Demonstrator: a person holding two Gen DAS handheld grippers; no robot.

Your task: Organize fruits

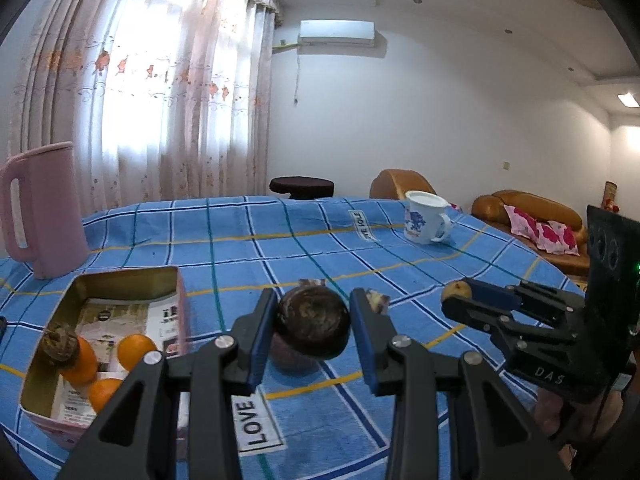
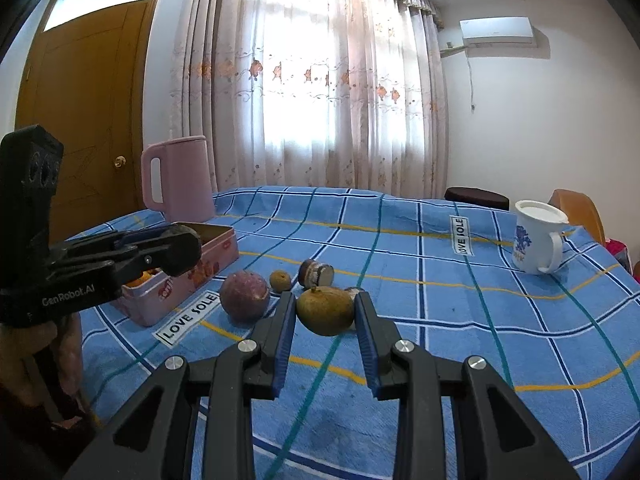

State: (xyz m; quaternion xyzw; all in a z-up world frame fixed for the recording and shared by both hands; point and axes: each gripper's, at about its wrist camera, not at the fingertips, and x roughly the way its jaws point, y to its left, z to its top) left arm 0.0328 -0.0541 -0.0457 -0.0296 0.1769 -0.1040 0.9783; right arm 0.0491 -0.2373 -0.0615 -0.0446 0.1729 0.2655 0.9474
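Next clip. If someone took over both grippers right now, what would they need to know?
Left gripper: shut on a dark round fruit, near the tin box.
Right gripper: shut on a yellow-brown fruit.
Done: three oranges and one darker fruit lie in the box.
Left: box both held fruits, then the purple fruit and small brown fruit from the tablecloth. Two other small items there I cannot identify.
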